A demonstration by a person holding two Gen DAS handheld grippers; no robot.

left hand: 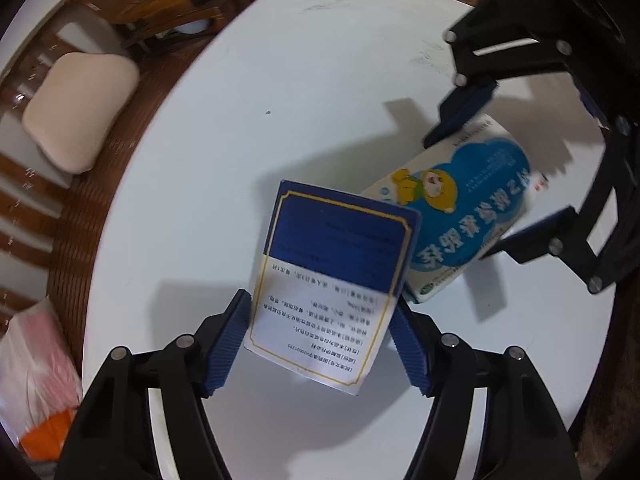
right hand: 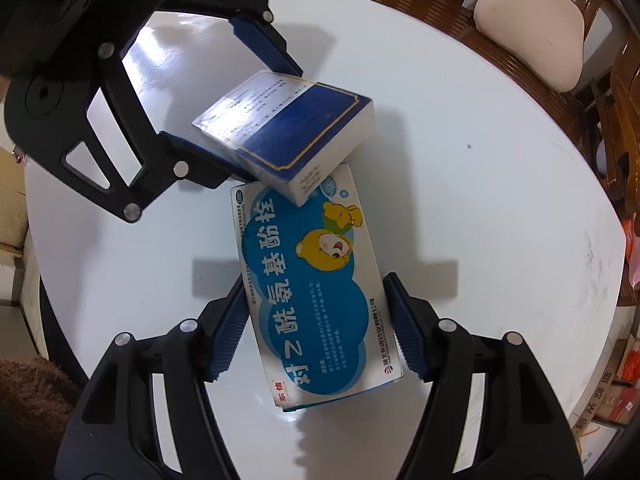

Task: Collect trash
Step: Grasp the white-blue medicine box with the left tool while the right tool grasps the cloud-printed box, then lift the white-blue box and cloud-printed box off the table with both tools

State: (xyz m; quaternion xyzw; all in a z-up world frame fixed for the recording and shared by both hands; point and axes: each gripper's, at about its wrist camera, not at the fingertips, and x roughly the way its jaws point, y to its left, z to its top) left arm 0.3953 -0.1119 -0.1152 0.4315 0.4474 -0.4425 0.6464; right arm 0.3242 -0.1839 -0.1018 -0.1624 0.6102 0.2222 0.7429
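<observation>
Two medicine cartons are seen on a round white table (right hand: 480,208), each straddled by one pair of tongs. At the table's edge a brown wooden chair (right hand: 616,128) with a beige cushion (right hand: 532,28) is placed, at about 1 o'clock in the right wrist view.

Of the cartons, the larger is the bear box (right hand: 316,300), a flat white pack printed with a blue cloud, a yellow cartoon bear and large white Chinese characters. It is laid flat near the table's middle. The right gripper (right hand: 316,320) is set around its lower half, the ribbed blue pads closed against both long sides.

Smaller is the dark blue box (left hand: 328,284), with a navy panel, a gold border line and a white field of fine black print. It is tilted, its far corner resting over the bear box's top end, at 12 o'clock from the bear. The left gripper (left hand: 320,340) is closed about halfway on it; the left pad is pressed to its edge, and the right pad is seen against the opposite side.

A plastic bag (left hand: 36,376) with pink and orange contents is seen at 8 o'clock in the left wrist view.
</observation>
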